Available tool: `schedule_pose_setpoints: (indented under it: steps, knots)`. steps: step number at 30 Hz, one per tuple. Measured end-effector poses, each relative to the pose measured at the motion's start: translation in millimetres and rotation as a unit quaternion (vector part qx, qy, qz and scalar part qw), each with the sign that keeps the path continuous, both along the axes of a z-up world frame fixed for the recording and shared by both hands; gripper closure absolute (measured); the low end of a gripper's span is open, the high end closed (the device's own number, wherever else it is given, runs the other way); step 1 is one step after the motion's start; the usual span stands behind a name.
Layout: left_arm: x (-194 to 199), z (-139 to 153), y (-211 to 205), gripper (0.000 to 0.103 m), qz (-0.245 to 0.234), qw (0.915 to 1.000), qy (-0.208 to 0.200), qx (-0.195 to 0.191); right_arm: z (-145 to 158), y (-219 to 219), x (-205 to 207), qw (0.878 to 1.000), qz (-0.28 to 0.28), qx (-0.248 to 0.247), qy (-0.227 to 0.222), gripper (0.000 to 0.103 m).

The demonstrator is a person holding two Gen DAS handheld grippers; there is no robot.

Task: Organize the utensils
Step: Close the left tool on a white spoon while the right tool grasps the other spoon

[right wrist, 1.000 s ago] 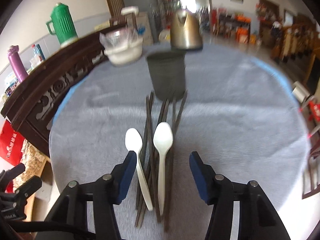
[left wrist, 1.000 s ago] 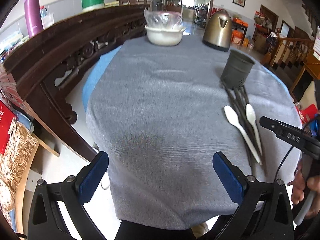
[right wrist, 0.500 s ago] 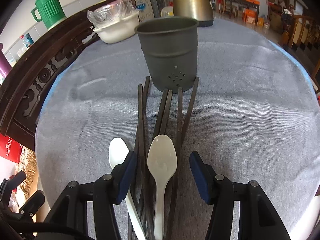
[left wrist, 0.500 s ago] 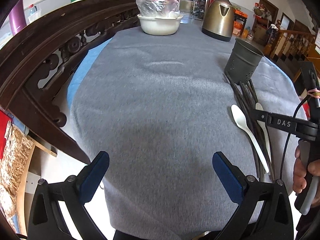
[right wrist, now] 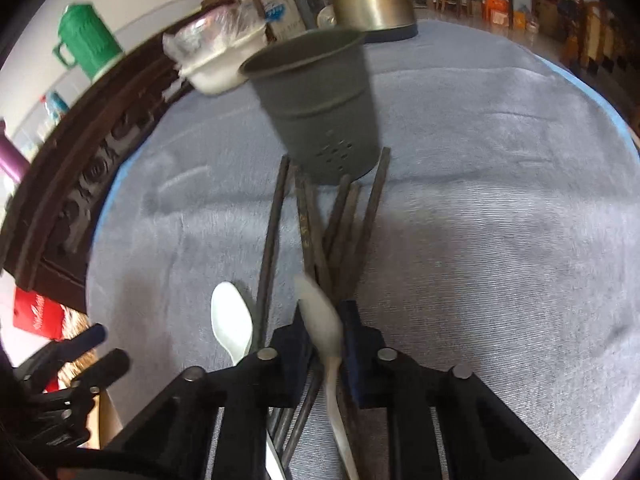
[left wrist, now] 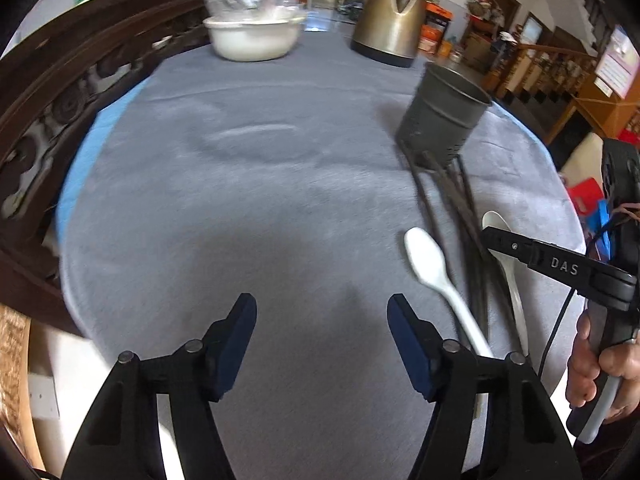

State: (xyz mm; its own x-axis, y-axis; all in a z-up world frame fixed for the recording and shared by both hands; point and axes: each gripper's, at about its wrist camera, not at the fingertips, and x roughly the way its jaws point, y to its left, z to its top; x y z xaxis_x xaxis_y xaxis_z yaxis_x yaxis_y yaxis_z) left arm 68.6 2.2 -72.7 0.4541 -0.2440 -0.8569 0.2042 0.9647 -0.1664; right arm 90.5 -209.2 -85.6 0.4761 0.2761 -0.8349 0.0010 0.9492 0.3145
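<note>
Seen only from the right wrist: right gripper (right wrist: 323, 338), jaws just drawn together, pinching one white plastic spoon (right wrist: 322, 320) by the neck, bowl tipped up above the dark chopsticks (right wrist: 344, 224) fanned on the grey tablecloth (right wrist: 480, 240). Second white plastic spoon (right wrist: 231, 326) flat just to the left. Dark grey perforated metal utensil holder (right wrist: 320, 108) upright at the chopsticks' far ends. From the left wrist: left gripper (left wrist: 322, 326), jaws just narrowed yet still apart, nothing between the blue pads, over bare cloth beside that second spoon. Also only there: a hand (left wrist: 600, 368) on the right tool's handle, brass-coloured kettle (left wrist: 390, 20), white bowl (left wrist: 254, 36) under plastic wrap.
</note>
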Motion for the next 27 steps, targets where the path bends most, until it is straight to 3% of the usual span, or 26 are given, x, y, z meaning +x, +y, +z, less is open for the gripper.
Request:
schedule_pose_setpoints:
  steps: [8, 12, 14, 16, 17, 19, 21, 27]
  knots:
    - [34, -13, -40, 0.034, -0.062, 0.9969, 0.023, -0.042, 3, -45, -12, 0.998, -0.035, 0.042, -0.019, 0.092]
    - [46, -25, -48, 0.052, -0.076, 0.9941, 0.048, -0.061, -1, -62, -13, 0.997, -0.05, 0.061, -0.017, 0.092]
    - [47, -24, -50, 0.053, -0.078, 0.994, 0.039, -0.066, -7, -67, -11, 0.995, -0.051, 0.085, -0.006, 0.09]
    - [48, -27, -53, 0.063, -0.088, 0.9926, 0.044, -0.071, -10, -72, -11, 0.993, -0.056, 0.099, 0.001, 0.089]
    - [49, -27, -55, 0.066, -0.088, 0.9929, 0.04, -0.069, -11, -74, -11, 0.993, -0.058, 0.105, 0.003, 0.085]
    - [52, -30, -59, 0.087, -0.095, 0.9913, 0.048, -0.077, -15, -74, -10, 0.992, -0.062, 0.113, 0.01, 0.069]
    - [53, -31, -61, 0.094, -0.098, 0.9907, 0.051, -0.08, -18, -73, -10, 0.99, -0.058, 0.128, 0.016, 0.035]
    - [49, -25, -61, 0.097, -0.111, 0.9898, 0.035, -0.082, -14, -56, -7, 0.994, -0.026, 0.103, -0.001, 0.036]
